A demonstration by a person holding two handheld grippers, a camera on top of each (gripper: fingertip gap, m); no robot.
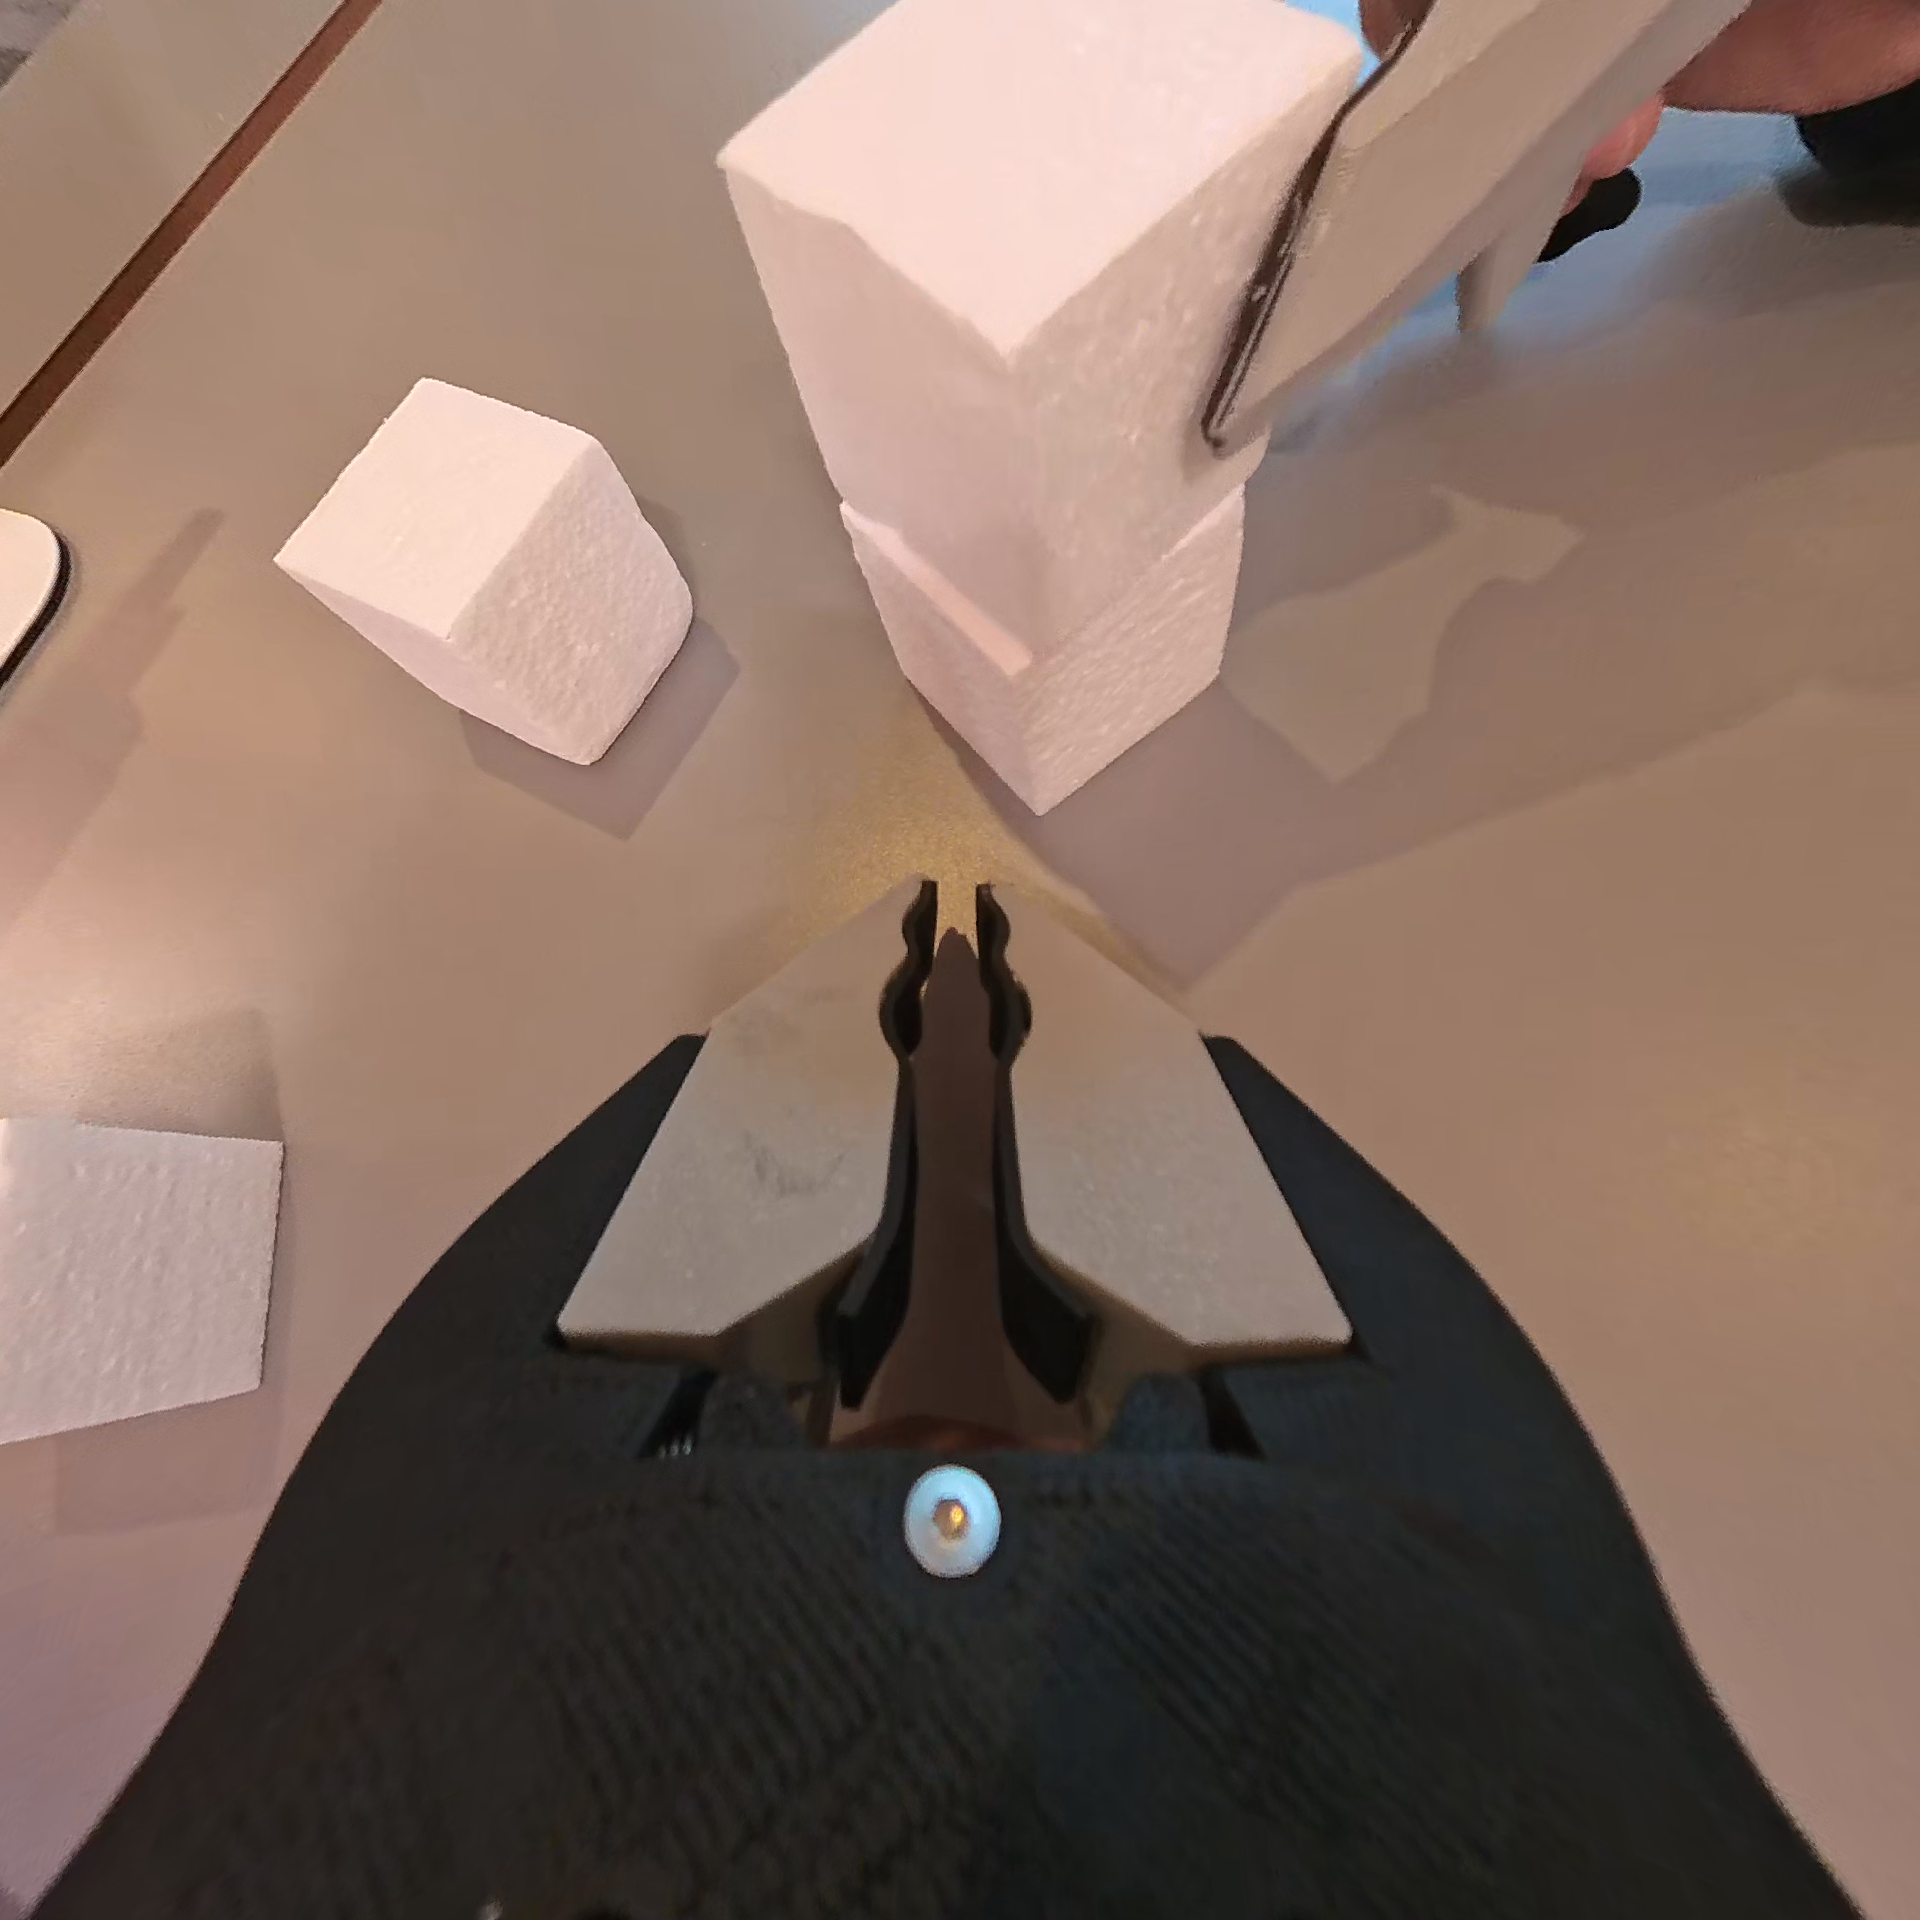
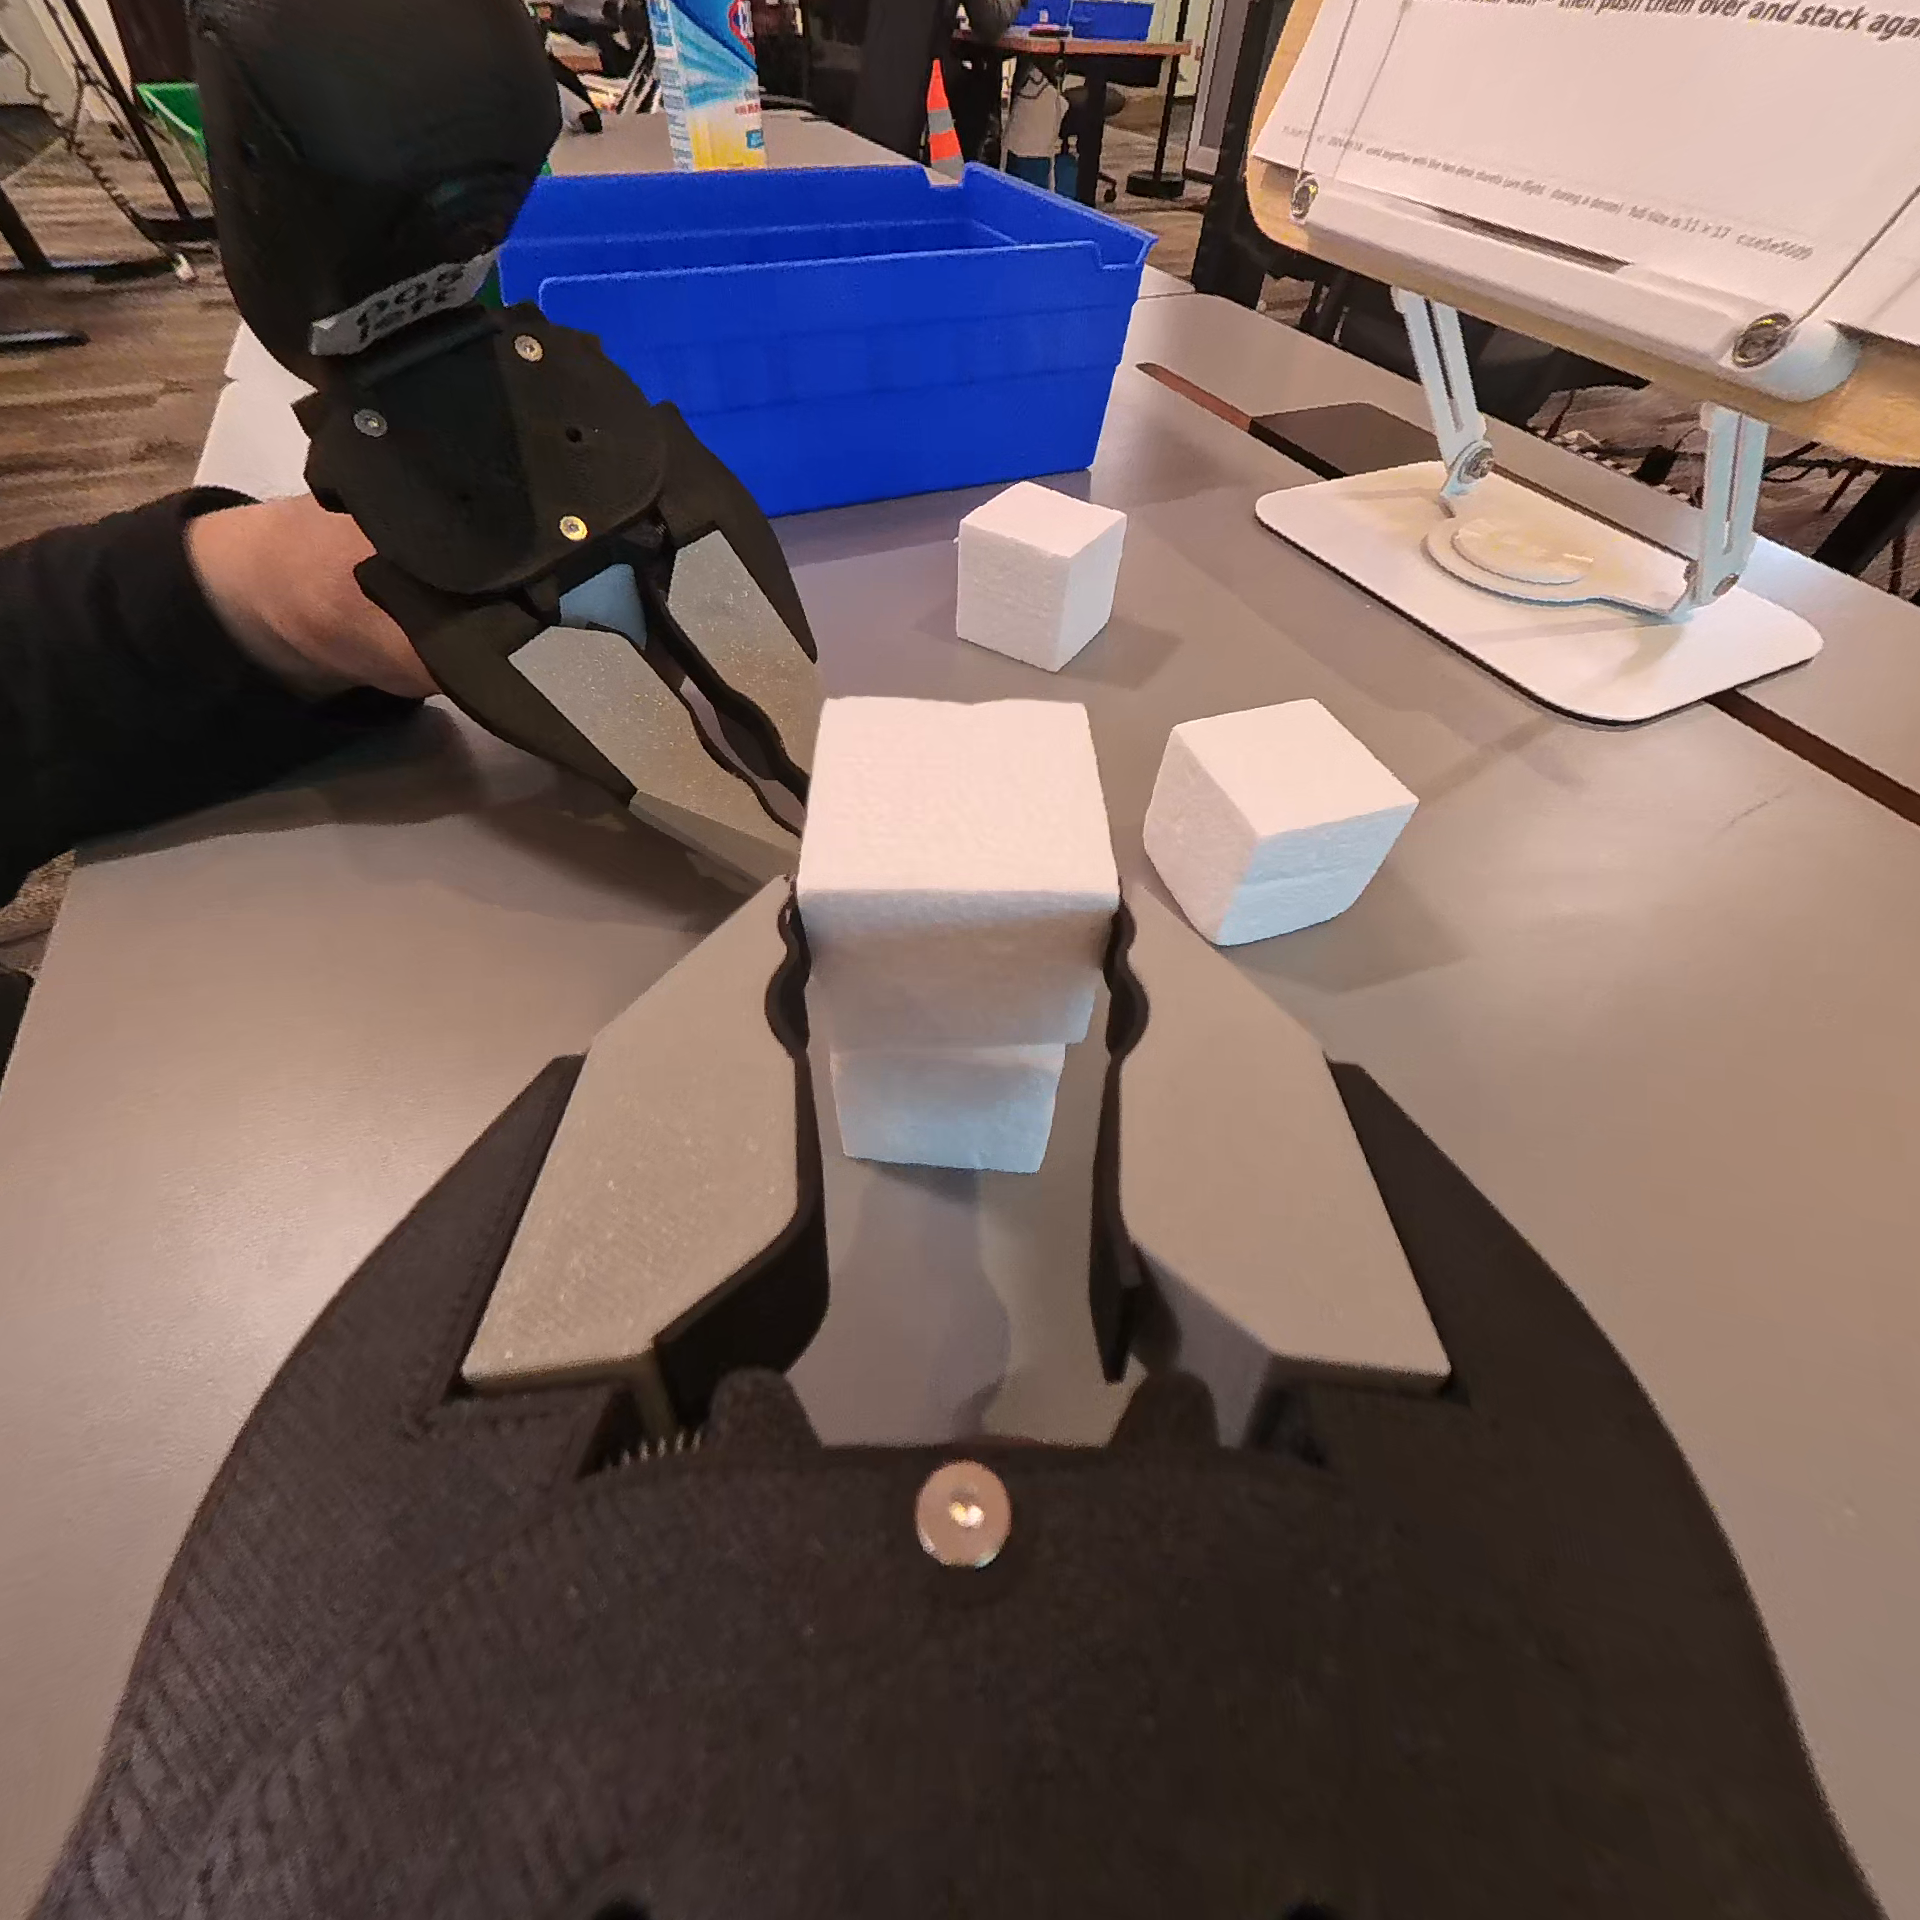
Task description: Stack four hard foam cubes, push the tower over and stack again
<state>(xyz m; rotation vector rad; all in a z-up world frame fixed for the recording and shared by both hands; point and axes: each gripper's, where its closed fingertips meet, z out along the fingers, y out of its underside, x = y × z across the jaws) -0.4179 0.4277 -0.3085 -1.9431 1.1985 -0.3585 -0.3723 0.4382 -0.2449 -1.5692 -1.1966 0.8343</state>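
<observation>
Grainy white foam cube (image 2: 951, 831) pinched in right claw (image 2: 958, 935) atop another cube (image 2: 940, 1107), left claw (image 1: 957, 888) nearly closed, empty

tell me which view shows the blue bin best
The right wrist view. The blue bin sits whole at the far side of the table, behind the loose foam cubes, with its open top and front wall visible. The left wrist view looks down at the tabletop and shows nothing of it.

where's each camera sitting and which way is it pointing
Left wrist view: on the left tool, looking steeply down at the table; its near-shut fingers show.
Right wrist view: on the right tool, looking level across the table; its fingers and a hand show.
Shared: two stacked cubes, top cube gripped, two loose cubes, both tools.
</observation>
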